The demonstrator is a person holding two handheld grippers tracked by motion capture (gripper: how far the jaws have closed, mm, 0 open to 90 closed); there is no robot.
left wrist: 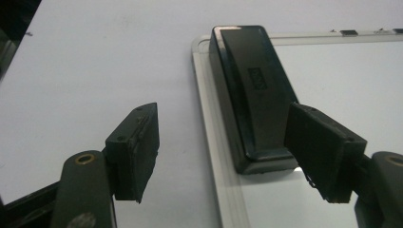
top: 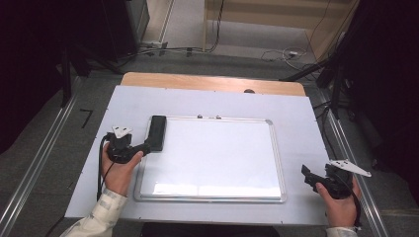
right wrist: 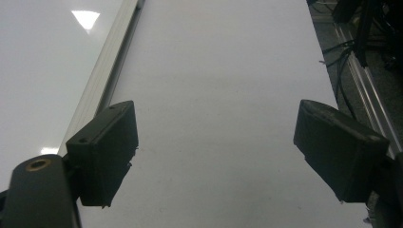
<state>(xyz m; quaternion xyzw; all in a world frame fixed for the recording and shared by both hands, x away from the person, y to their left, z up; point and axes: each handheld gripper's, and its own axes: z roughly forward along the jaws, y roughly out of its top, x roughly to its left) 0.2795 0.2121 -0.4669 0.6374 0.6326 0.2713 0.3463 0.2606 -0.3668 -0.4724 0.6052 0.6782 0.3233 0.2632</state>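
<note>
The black plastic block eraser (top: 157, 132) lies on the metal-framed whiteboard's (top: 276, 163) far left corner; left gripper (top: 146, 146) jaws released astride its near end for grasping, right gripper (top: 309, 176) released, idling on the counter (top: 296, 111)

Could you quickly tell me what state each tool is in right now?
Left tool: open, holding nothing; the black eraser lies just ahead on the whiteboard.
Right tool: open, holding nothing, over the white table cover.

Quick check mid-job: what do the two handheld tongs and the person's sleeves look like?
Both tongs, left and right, are black with blocky rectangular pads, brass-coloured pivot screws and a grey three-cornered plate on top. A black cable trails from the left one. Light checked shirt cuffs cover the wrists.
</note>
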